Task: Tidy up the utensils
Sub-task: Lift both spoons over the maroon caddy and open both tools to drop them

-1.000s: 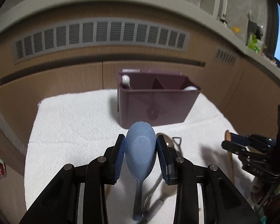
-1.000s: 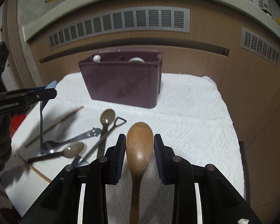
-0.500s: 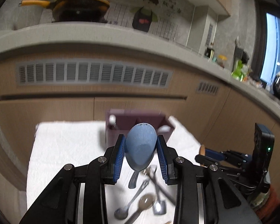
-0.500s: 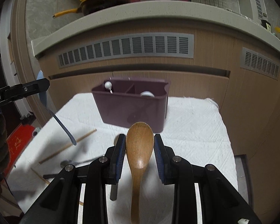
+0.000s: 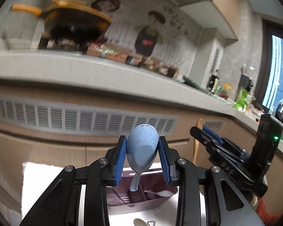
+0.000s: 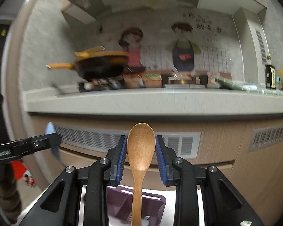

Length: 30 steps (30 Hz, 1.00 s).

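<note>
Plum plastic, the utensil caddy sits on the white cloth over the counter, below and just beyond both my grippers. It already holds a white spoon in its right compartment, so I judge the sorting as partly done. Left on the cloth near me I can see only the top of a metal spoon and a small triangular handle loop; the rest is out of view. My left gripper is clamped on the bowl of a blue spoon, its handle hanging down over the caddy. My right gripper grips a wooden spoon by the bowl, its handle pointing down into the caddy's mouth. Both still have to be dropped in.

Compared with a second ago, both grippers have risen well above the cloth: the caddy, then ahead of me, now lies low in each view, and the upper kitchen wall with its yellow pan fills the picture.
</note>
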### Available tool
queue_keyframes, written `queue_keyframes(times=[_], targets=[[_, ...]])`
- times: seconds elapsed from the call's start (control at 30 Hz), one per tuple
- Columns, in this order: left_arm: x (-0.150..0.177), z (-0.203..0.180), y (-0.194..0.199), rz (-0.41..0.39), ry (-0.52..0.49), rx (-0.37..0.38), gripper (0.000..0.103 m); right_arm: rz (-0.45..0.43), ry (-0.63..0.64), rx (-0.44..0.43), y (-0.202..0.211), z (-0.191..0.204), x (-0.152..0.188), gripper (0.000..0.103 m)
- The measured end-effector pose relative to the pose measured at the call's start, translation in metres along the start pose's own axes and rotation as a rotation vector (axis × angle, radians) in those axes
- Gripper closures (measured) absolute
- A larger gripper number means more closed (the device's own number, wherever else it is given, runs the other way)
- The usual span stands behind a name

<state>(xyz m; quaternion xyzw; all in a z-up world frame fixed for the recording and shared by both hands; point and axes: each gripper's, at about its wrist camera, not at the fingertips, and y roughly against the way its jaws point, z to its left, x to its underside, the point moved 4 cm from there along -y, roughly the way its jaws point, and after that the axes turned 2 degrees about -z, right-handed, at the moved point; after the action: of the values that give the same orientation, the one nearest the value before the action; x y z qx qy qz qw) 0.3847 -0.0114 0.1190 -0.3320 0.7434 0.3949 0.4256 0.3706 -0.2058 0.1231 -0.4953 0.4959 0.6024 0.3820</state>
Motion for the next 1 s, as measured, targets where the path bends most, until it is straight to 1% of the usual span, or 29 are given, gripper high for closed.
queue_keyframes(times=[0.13, 0.2, 0.23, 0.27, 0.33, 0.37, 0.4, 0.43, 0.53, 0.57, 0.63, 0.7, 0.77, 0.87, 0.9, 0.93, 1.0], targets=[[0.019, 0.017, -0.034, 0.044, 0.022, -0.014, 0.068, 0.041, -0.015, 0.009, -0.041, 0.0, 0.027, 0.075], [0.031, 0.023, -0.05, 0.065, 0.036, -0.016, 0.068, 0.049, -0.009, 0.027, -0.054, -0.003, 0.039, 0.075], [0.035, 0.025, -0.055, 0.071, 0.043, -0.013, 0.068, 0.063, -0.01, 0.023, -0.059, -0.004, 0.046, 0.075], [0.041, 0.027, -0.061, 0.085, 0.055, 0.001, 0.067, 0.098, -0.019, -0.007, -0.063, -0.005, 0.053, 0.074], [0.054, 0.028, -0.072, 0.142, 0.07, 0.04, 0.059, 0.2, -0.062, -0.1, -0.068, -0.009, 0.067, 0.074], [0.059, 0.027, -0.075, 0.159, 0.073, 0.056, 0.053, 0.235, -0.088, -0.13, -0.067, -0.012, 0.073, 0.074], [0.062, 0.026, -0.075, 0.163, 0.072, 0.062, 0.051, 0.242, -0.095, -0.125, -0.063, -0.015, 0.075, 0.074], [0.062, 0.026, -0.073, 0.159, 0.072, 0.059, 0.051, 0.237, -0.088, -0.102, -0.057, -0.019, 0.076, 0.074], [0.06, 0.022, -0.056, 0.127, 0.078, 0.051, 0.05, 0.228, -0.069, -0.077, -0.035, -0.025, 0.074, 0.071], [0.059, 0.021, -0.049, 0.117, 0.073, 0.042, 0.047, 0.23, -0.062, -0.073, -0.026, -0.026, 0.074, 0.071], [0.059, 0.018, -0.032, 0.102, 0.055, 0.008, 0.044, 0.245, -0.046, -0.077, -0.007, -0.022, 0.076, 0.07], [0.066, 0.02, -0.013, 0.106, 0.042, -0.03, 0.041, 0.28, -0.022, -0.094, 0.013, -0.015, 0.086, 0.068], [0.08, 0.026, 0.006, 0.127, 0.033, -0.065, 0.039, 0.341, 0.017, -0.125, 0.032, -0.002, 0.103, 0.067], [0.112, 0.037, 0.035, 0.198, 0.008, -0.123, 0.038, 0.464, 0.071, -0.208, 0.059, 0.023, 0.142, 0.067], [0.126, 0.041, 0.044, 0.225, 0.003, -0.142, 0.038, 0.525, 0.09, -0.252, 0.07, 0.034, 0.162, 0.067], [0.139, 0.045, 0.053, 0.25, 0.007, -0.157, 0.038, 0.566, 0.097, -0.281, 0.078, 0.04, 0.178, 0.067], [0.172, 0.054, 0.068, 0.319, 0.02, -0.178, 0.038, 0.664, 0.089, -0.35, 0.096, 0.057, 0.214, 0.067]])
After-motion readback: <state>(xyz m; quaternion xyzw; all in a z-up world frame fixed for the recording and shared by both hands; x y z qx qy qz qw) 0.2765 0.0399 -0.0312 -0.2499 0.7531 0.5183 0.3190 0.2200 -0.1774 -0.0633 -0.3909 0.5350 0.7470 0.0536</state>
